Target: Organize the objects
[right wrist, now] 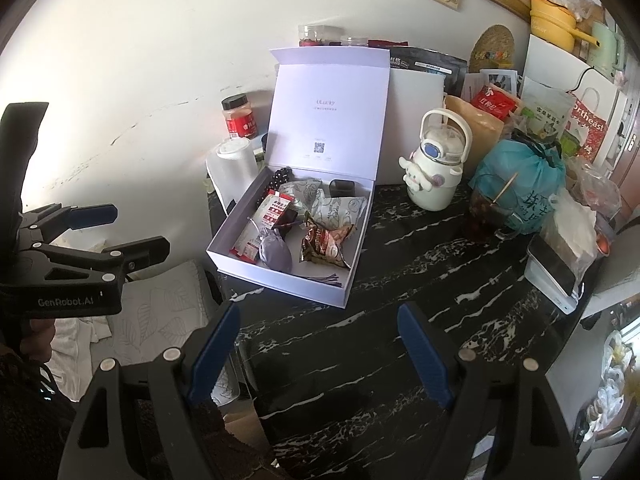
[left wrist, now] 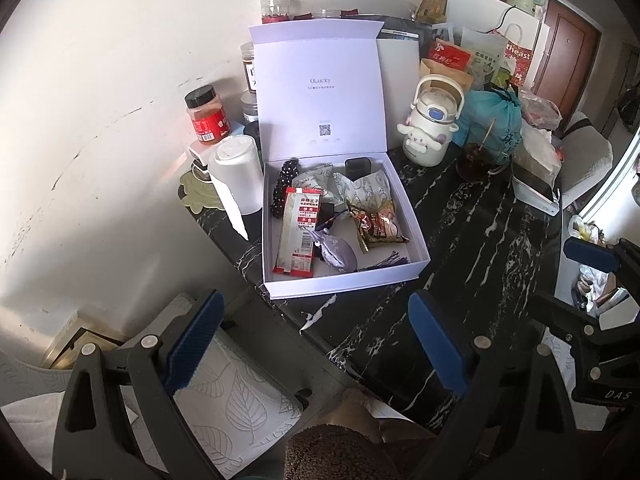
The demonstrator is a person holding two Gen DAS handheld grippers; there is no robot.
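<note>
A white gift box point(left wrist: 416, 248) point(right wrist: 224, 258) stands open on the black marble table point(left wrist: 460, 240) point(right wrist: 420, 280), its lid upright against the wall. Inside lie a red-and-white sachet point(left wrist: 298, 232) point(right wrist: 264, 224), a grey pouch point(left wrist: 338, 254) point(right wrist: 276, 252), a brown snack packet point(left wrist: 378, 226) point(right wrist: 324, 242), patterned packets point(left wrist: 366, 188) point(right wrist: 340, 208), a black beaded piece point(left wrist: 282, 188) and a small black case point(left wrist: 358, 166) point(right wrist: 342, 188). My left gripper point(left wrist: 316, 338) hovers open and empty before the box's near edge. My right gripper point(right wrist: 318, 344) is open and empty over bare table. Each gripper also shows in the other's view.
Left of the box stand a white cylinder point(left wrist: 236, 176) point(right wrist: 236, 164) and a red spice jar point(left wrist: 206, 114) point(right wrist: 239, 117). To its right are a white cartoon bottle point(left wrist: 434, 122) point(right wrist: 438, 160), a glass of dark drink point(left wrist: 478, 160) point(right wrist: 486, 216), a teal bag point(right wrist: 520, 180) and piled packets. A leaf-patterned chair cushion point(left wrist: 240, 392) sits below left.
</note>
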